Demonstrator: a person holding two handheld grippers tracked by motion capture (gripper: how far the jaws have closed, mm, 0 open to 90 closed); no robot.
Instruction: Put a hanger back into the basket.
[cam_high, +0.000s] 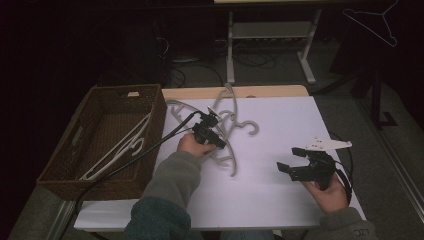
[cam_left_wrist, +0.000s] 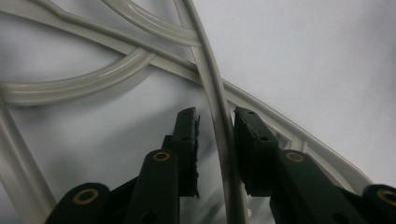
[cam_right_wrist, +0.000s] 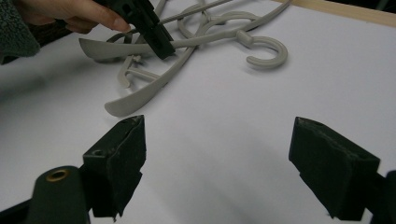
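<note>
Straddling a hanger bar (cam_left_wrist: 219, 116), left tongs (cam_left_wrist: 215, 121) narrow (contact unclear) | right tongs (cam_right_wrist: 252, 154) wide, nothing between

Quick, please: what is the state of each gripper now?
Left gripper: nearly closed around a thin grey plastic hanger bar, a small gap remains.
Right gripper: wide open, holding nothing.

No text, label, brand, number or sign can be read in any of these views. A small pale tag on the far rim of the wicker basket (cam_high: 133, 93) is too small and dim to show any writing, and a faint mark on the cuff of the person's sleeve (cam_high: 361, 232) at the bottom right of the high view is too blurred to make out as letters.
</note>
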